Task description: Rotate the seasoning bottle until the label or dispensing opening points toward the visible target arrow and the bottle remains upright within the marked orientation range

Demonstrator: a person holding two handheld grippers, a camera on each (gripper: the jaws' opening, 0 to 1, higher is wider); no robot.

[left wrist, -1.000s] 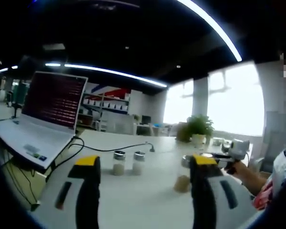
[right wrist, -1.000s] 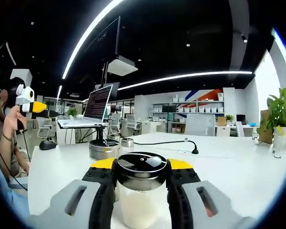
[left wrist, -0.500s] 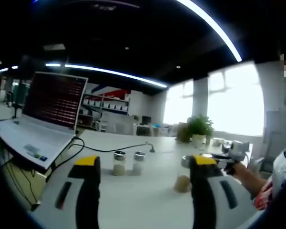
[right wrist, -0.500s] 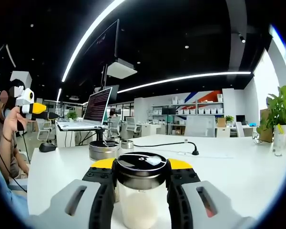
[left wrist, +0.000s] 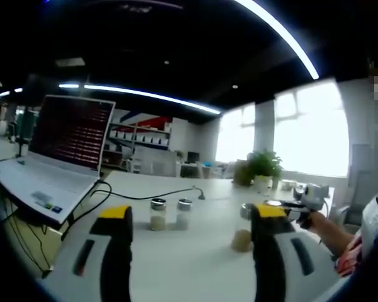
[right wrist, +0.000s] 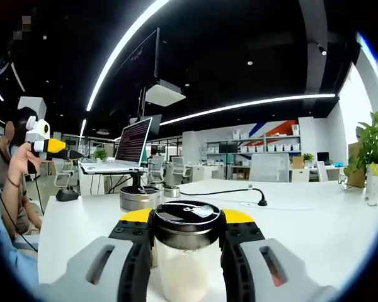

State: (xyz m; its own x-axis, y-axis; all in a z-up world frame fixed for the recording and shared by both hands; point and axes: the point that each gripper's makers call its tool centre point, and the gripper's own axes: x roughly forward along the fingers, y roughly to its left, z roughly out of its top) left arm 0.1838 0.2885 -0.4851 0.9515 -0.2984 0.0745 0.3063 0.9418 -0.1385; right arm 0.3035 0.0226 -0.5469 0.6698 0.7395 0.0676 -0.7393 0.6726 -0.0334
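Your right gripper (right wrist: 187,251) clamps the clear glass seasoning bottle with the steel lid (right wrist: 186,248), upright on the white table (right wrist: 315,226).

Your left gripper (left wrist: 192,220) hangs with jaws spread wide around nothing. In its view, the open white laptop (left wrist: 60,157) sits at 9 o'clock, two small steel-capped jars (left wrist: 170,214) near centre, the gripped bottle at 3 o'clock.

Seasoning bottle (right wrist: 186,251) upright, white contents, dark metal-rimmed lid.
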